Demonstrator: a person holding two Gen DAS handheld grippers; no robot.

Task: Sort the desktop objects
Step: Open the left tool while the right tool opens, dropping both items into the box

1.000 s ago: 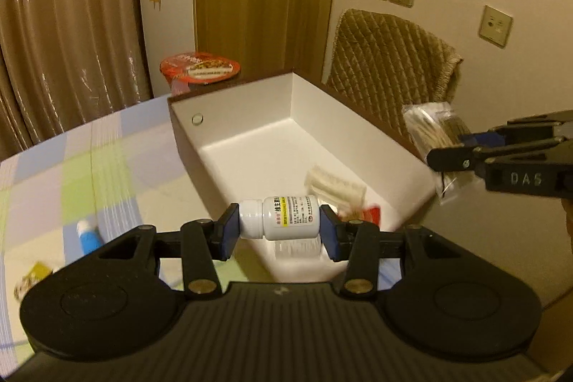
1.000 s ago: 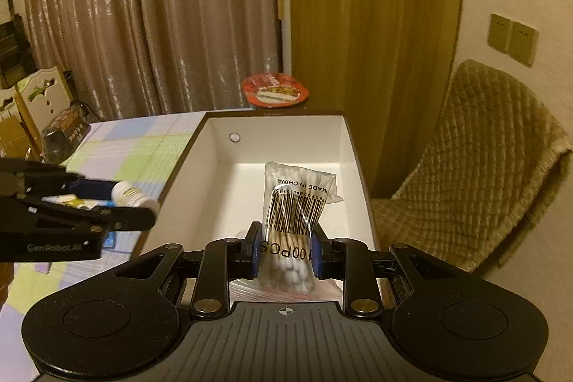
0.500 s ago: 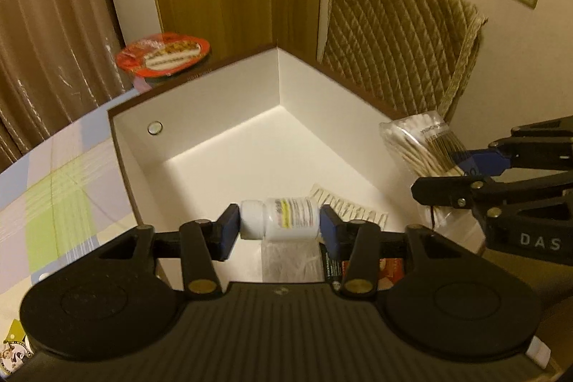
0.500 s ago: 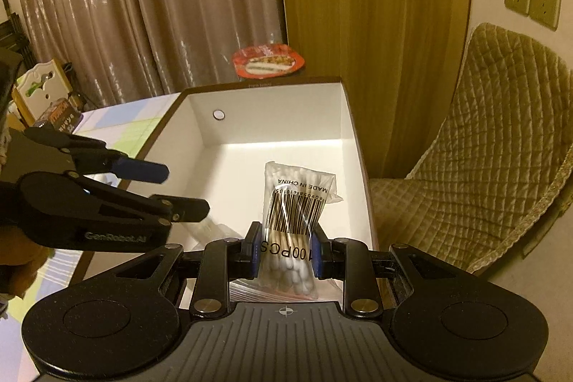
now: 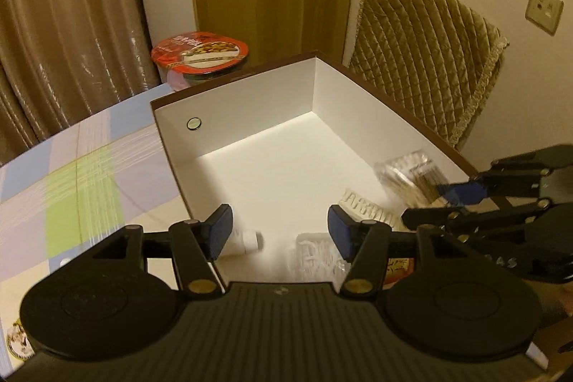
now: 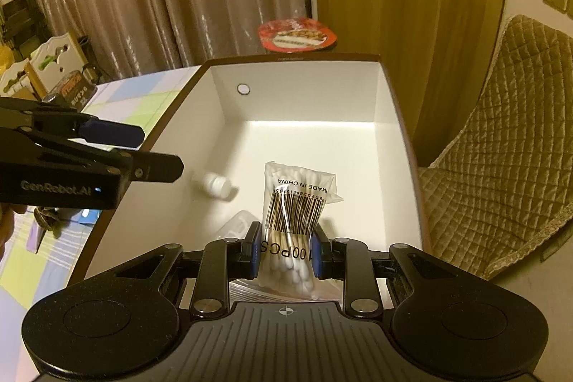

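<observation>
My left gripper (image 5: 279, 231) over box (image 5: 250, 88) near edge: jaws apart, empty; bottle (image 6: 215, 185) lies inside, by left wall. My right gripper (image 6: 286, 251) clenched on swab bag (image 6: 295, 203) above box floor. Swab drop pending; small items remain on table (image 5: 71, 174).

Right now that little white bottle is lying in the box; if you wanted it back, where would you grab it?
Probably across its round body, coming from above. The white bottle lies on its side on the floor of the box, near the left wall, so its sides are exposed and the cap end is narrower. The left gripper is open above it.
</observation>
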